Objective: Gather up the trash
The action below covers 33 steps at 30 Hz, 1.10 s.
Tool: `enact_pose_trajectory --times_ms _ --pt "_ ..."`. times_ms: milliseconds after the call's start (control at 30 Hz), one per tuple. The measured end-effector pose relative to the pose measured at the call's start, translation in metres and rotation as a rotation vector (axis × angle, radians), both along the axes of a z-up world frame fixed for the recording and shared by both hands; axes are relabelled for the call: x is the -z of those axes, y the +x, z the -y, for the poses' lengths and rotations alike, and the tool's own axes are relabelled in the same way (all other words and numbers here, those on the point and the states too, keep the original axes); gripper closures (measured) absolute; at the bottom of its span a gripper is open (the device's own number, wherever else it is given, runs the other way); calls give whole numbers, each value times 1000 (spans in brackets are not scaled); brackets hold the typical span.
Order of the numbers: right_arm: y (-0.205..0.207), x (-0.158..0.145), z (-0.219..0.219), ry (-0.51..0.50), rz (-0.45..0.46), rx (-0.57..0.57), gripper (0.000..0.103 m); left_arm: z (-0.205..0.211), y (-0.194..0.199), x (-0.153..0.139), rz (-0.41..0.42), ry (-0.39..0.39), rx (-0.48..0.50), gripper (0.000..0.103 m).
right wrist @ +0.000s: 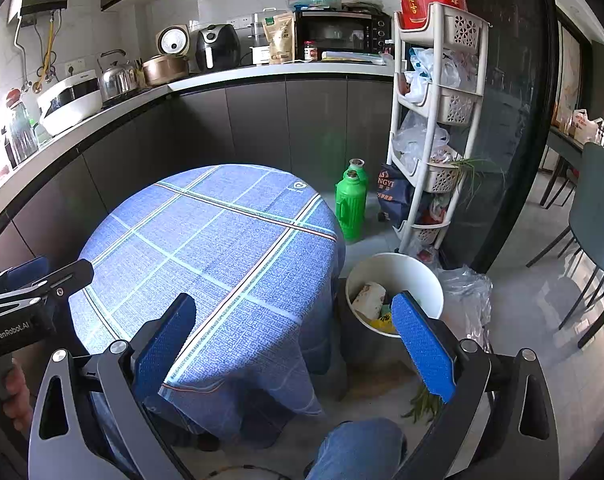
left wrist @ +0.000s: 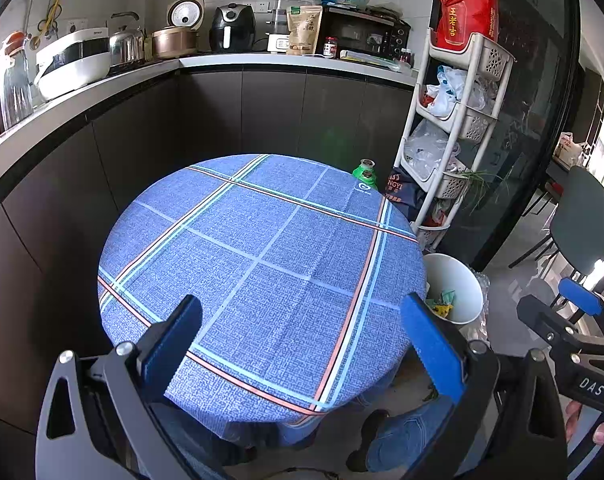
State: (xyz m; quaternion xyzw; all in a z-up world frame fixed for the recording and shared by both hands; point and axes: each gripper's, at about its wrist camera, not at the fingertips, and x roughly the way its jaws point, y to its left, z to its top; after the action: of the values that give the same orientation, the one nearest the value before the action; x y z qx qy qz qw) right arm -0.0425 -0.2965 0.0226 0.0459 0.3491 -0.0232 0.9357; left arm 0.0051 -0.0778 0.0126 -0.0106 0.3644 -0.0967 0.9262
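Both grippers wide apart and empty over the round table; the trash sits in the white bin beside it.

We hold the left gripper (left wrist: 302, 344) above the near edge of the blue plaid tablecloth (left wrist: 258, 264), fingers spread, nothing between them. The right gripper (right wrist: 294, 344) hangs likewise parted, one blue pad (right wrist: 421, 350) over the bin's near rim. The white bin (right wrist: 421, 276) stands on the floor just right of the table, touching the hanging cloth; inside we see a crumpled paper wad (right wrist: 369, 298) and yellow and green wrappers (left wrist: 441, 304). Some green stalks (right wrist: 423, 404) lie on the floor near it. Beyond stand a green jug (right wrist: 350, 208) and a white tiered rack (right wrist: 437, 120). A knee in jeans (right wrist: 357, 448) shows below.
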Motion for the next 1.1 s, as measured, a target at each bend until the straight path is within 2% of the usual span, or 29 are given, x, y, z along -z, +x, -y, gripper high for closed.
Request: enact_pose_trajectory --times_ms 1100 --pt "0 0 -1 -1 -2 -2 9 1 -1 2 0 1 2 4"
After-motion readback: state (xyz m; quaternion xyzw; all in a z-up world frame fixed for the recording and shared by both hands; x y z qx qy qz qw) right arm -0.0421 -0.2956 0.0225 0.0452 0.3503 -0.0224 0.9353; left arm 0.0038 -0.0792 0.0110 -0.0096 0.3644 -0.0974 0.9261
